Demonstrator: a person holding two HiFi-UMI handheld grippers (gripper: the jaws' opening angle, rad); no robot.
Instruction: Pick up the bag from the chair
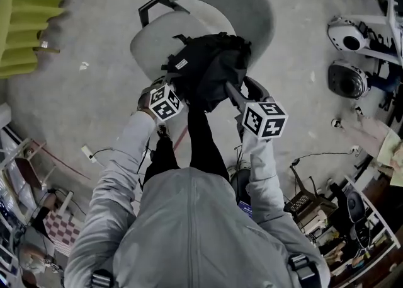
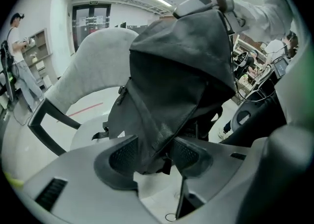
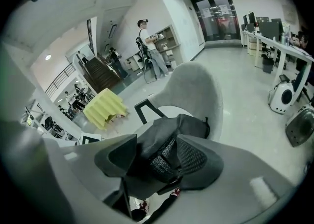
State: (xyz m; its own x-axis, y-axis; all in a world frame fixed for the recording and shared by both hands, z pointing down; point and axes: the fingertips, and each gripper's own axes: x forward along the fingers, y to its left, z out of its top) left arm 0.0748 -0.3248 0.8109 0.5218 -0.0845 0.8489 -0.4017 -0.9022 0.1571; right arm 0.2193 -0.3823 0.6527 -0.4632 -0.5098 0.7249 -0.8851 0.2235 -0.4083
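A black fabric bag (image 1: 208,69) hangs over the seat of a light grey shell chair (image 1: 249,9), held up from both near sides. My left gripper (image 1: 177,91) is shut on the bag's lower left fold (image 2: 154,157), the cloth pinched between its two pads. My right gripper (image 1: 232,94) is shut on the bag's right side, where mesh fabric (image 3: 162,161) bunches between its jaws. In the left gripper view the bag (image 2: 181,76) rises tall, and the chair back (image 2: 93,61) stands behind it. The bag's underside is hidden.
A yellow ridged foam piece (image 1: 25,28) lies on the floor at far left. Two round white and grey machines (image 1: 347,57) sit at right. Cluttered desks and cables (image 1: 327,211) line the lower right. A person (image 3: 149,46) stands far off by shelves.
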